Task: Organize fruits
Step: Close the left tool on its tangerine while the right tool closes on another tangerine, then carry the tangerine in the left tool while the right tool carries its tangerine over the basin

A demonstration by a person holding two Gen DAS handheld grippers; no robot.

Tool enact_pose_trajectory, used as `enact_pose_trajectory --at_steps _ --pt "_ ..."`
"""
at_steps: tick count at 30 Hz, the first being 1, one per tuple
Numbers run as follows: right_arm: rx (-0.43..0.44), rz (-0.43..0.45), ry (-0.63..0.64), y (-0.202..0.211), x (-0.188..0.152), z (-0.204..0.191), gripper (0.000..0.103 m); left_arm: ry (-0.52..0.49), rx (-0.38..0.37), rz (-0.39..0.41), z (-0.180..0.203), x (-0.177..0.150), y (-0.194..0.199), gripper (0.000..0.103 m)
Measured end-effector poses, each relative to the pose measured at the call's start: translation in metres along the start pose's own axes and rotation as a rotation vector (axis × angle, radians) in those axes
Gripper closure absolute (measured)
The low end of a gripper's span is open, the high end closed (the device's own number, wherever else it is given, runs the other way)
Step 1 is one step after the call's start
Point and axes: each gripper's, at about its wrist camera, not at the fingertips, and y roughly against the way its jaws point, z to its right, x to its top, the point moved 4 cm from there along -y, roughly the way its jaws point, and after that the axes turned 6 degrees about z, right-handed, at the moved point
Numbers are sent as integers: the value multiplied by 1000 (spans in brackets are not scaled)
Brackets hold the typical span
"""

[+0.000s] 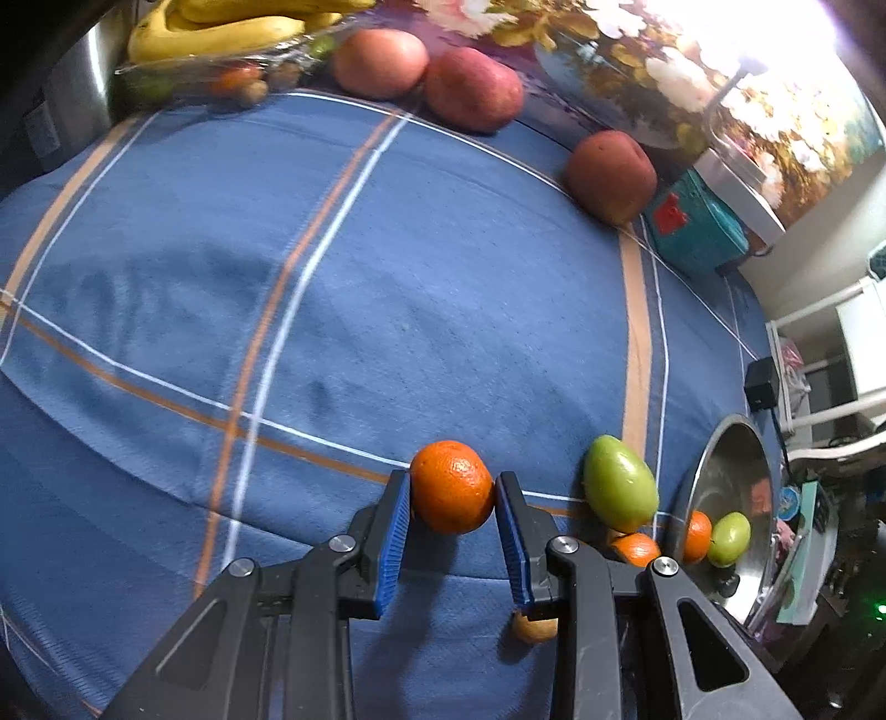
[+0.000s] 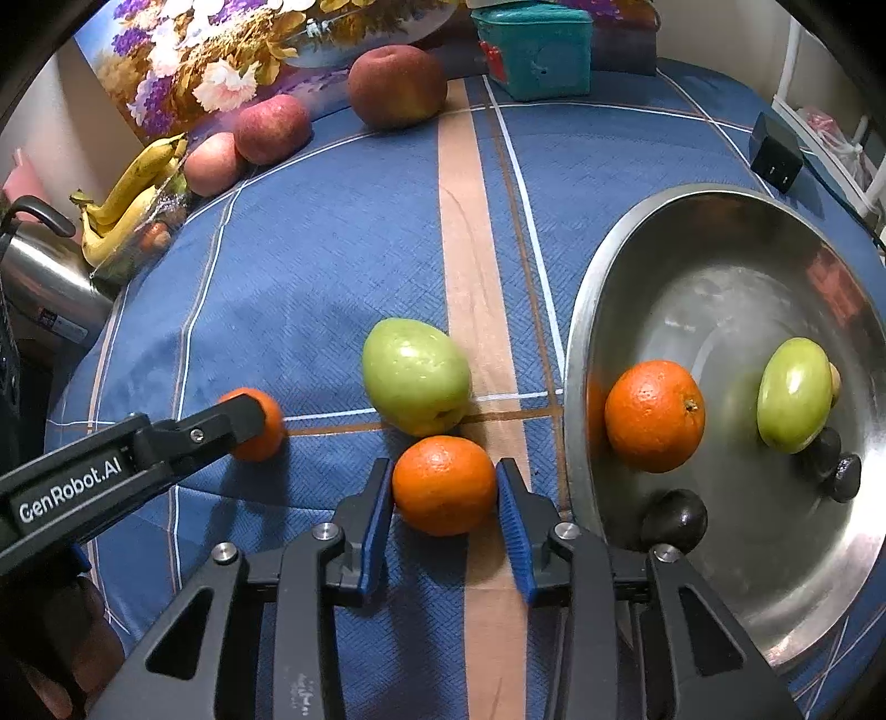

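My left gripper (image 1: 452, 487) is shut on an orange (image 1: 451, 486), which rests on the blue cloth; it also shows in the right wrist view (image 2: 260, 423). My right gripper (image 2: 444, 484) is shut on a second orange (image 2: 444, 486) on the cloth, just left of the steel bowl (image 2: 714, 310). A green guava (image 2: 416, 383) lies on the cloth just behind it. The bowl holds an orange (image 2: 653, 415), a green guava (image 2: 794, 394) and dark small fruits (image 2: 674, 520). The bowl also shows in the left wrist view (image 1: 725, 476).
Red apples (image 1: 473, 88) (image 2: 397, 86) and bananas (image 1: 221, 30) lie along the far edge by a flowered picture. A teal box (image 2: 534, 50), a black adapter (image 2: 774, 151) and a steel kettle (image 2: 47, 277) stand at the table's edges.
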Motion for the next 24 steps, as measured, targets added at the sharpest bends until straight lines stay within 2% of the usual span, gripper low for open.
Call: enact_pose_trajectory --at_steps 7,18,24 --pt "5 50 -9 18 6 3 65 13 2 40 -5 3 18 70" --pt "6 214 -3 77 26 -6 65 -19 -7 130 5 8 55 70" --pt "-14 241 -11 90 29 -4 65 -48 3 157 17 8 63 70"
